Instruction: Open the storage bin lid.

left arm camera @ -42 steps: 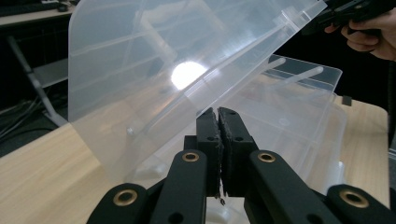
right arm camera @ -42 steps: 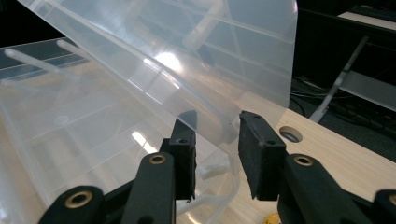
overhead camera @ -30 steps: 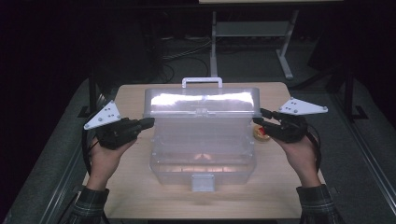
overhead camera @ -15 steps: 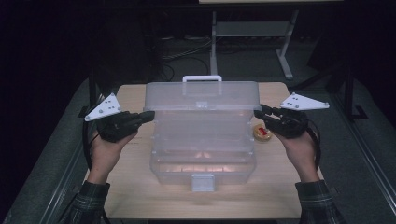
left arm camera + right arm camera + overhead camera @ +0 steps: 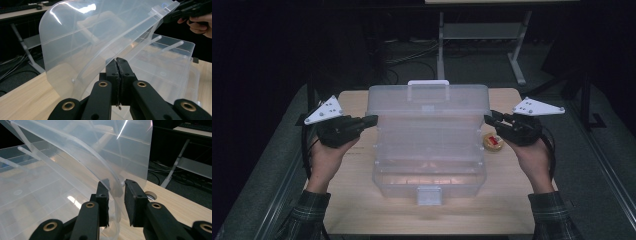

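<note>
The clear plastic box [image 5: 429, 165] stands at the middle of the wooden table [image 5: 357, 210], its long axis running left to right across the table and its front latch [image 5: 429, 195] facing the person. Its lid [image 5: 428, 102] is swung up on the far edge, standing nearly upright with the carry handle [image 5: 428, 83] on top, the open side turned toward the person. The left gripper [image 5: 371, 120] is at the lid's left end; in the left gripper view its jaws are pressed together with nothing between them, beside the lid's curved wall [image 5: 75, 50]. The right gripper [image 5: 488, 120] is at the lid's right end; its jaws have just been closing and straddle the lid's side edge [image 5: 117, 182] with gaps showing on both sides. A small round yellow tin [image 5: 493, 142] lies just right of the box. Compared with a second ago, the lid stands higher and its glare is gone.
</note>
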Demonstrator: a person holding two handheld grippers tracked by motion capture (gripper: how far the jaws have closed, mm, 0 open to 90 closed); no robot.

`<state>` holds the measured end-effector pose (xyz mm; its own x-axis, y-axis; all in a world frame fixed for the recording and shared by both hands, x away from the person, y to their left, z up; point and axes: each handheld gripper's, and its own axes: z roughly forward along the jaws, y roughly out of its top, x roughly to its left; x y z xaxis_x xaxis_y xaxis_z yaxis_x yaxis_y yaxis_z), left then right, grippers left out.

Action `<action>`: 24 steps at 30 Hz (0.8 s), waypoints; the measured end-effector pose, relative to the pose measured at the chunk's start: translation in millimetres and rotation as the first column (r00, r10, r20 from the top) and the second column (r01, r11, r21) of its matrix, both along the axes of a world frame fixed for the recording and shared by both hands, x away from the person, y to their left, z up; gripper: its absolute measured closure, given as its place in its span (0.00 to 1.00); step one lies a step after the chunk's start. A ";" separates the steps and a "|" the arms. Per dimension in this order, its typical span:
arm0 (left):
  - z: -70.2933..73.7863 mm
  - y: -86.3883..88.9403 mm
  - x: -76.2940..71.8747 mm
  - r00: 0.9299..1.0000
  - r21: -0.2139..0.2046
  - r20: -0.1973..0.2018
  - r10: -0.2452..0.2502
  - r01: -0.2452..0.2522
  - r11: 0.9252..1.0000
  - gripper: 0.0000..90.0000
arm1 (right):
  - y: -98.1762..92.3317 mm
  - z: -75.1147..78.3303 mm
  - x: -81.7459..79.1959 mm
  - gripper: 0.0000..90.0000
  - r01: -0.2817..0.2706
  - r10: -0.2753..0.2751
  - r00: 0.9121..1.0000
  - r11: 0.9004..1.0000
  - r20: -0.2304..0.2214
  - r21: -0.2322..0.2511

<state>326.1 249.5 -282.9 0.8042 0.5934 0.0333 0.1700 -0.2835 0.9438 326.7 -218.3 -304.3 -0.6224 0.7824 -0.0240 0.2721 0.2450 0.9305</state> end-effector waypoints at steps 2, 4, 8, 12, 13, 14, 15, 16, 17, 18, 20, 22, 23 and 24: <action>0.3 -0.2 0.7 1.000 -0.001 0.001 0.000 0.000 1.000 0.98 | 0.3 0.1 -0.1 0.82 0.003 -0.003 1.000 1.000 0.004 -0.002; 0.9 -0.4 1.5 1.000 0.001 0.000 0.003 -0.003 1.000 0.98 | 0.8 0.2 -0.9 0.83 0.012 -0.012 1.000 1.000 0.010 -0.004; 1.3 -1.1 3.1 1.000 -0.002 -0.003 0.004 -0.004 1.000 0.98 | 0.9 -1.3 -2.8 0.85 0.022 -0.022 1.000 1.000 0.020 0.008; 2.1 -1.9 4.7 1.000 0.000 -0.008 0.000 0.000 1.000 0.98 | 1.2 -0.8 -1.6 0.87 0.033 -0.033 0.999 0.999 0.021 0.001; 2.5 -2.2 5.4 1.000 0.001 -0.011 -0.001 0.001 1.000 0.98 | 1.4 -0.3 -1.1 0.87 0.035 -0.035 0.999 0.999 0.023 -0.003; 2.5 -2.4 5.6 1.000 0.000 -0.016 -0.001 0.001 1.000 0.97 | 1.8 0.7 -0.2 0.88 0.039 -0.039 0.999 0.999 0.021 -0.008; 2.3 -2.4 5.9 1.000 0.001 -0.019 -0.002 0.002 1.000 0.97 | 2.2 1.3 -0.1 0.88 0.044 -0.044 0.999 0.999 0.019 -0.011; 2.1 -2.7 6.0 1.000 0.001 -0.024 -0.002 0.002 1.000 0.96 | 2.5 2.1 0.5 0.89 0.049 -0.049 0.999 0.999 0.023 -0.018; 1.5 -3.0 5.9 1.000 0.002 -0.028 -0.001 0.001 1.000 0.95 | 2.9 2.7 1.0 0.89 0.055 -0.054 0.998 0.998 0.024 -0.022; 1.1 -3.1 5.6 1.000 0.003 -0.028 -0.001 0.002 1.000 0.95 | 3.6 3.2 1.5 0.89 0.059 -0.059 0.998 0.998 0.025 -0.026; -0.5 -3.0 4.5 0.999 0.003 -0.033 -0.003 0.003 1.000 0.93 | 5.5 4.4 2.3 0.90 0.074 -0.073 0.997 0.997 0.031 -0.037; -2.1 -2.7 2.7 0.999 0.004 -0.035 -0.007 0.007 1.000 0.90 | 6.8 5.4 3.2 0.91 0.081 -0.079 0.996 0.996 0.037 -0.045; -2.7 -2.7 1.4 0.999 0.004 -0.037 -0.008 0.008 1.000 0.89 | 7.2 5.8 3.5 0.91 0.083 -0.081 0.996 0.995 0.036 -0.047; -3.4 -2.6 0.2 0.999 0.005 -0.037 -0.009 0.009 1.000 0.88 | 7.4 6.2 4.2 0.91 0.083 -0.081 0.996 0.995 0.039 -0.050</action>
